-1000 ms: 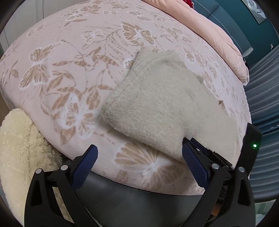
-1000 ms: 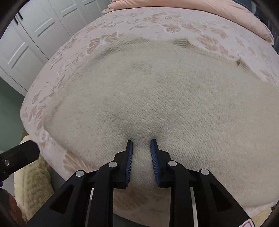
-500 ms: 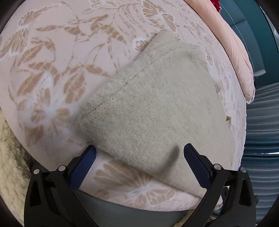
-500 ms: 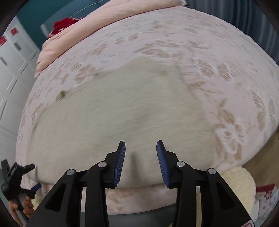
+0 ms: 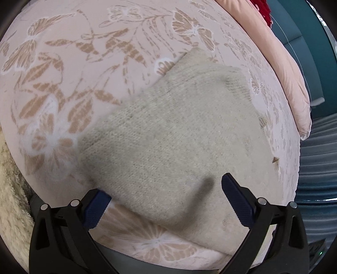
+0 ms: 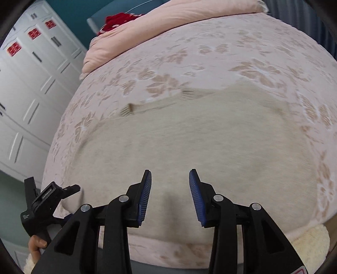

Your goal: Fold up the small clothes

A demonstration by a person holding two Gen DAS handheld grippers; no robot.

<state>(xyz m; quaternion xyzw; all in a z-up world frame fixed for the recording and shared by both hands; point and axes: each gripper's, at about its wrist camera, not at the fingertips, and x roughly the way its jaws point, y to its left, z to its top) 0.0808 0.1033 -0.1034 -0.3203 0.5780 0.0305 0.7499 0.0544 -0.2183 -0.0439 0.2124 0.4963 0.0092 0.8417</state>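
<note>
Beige knit garment lies folded flat on the bed, near its front edge, on the pink floral cover. Left gripper jaws spread wide, straddling the garment's near corner, holding nothing; left pad sits at the fabric edge, contact unclear. Right gripper jaws parted, hovering over the garment's near side, nothing between them. Both views motion-blurred. Small brown tags poke out at the garment's far edge. Pink duvet bunched at the far end of the bed, red item behind it. White wardrobe off to the left in the right wrist view. Cream fluffy rug beside the bed
</note>
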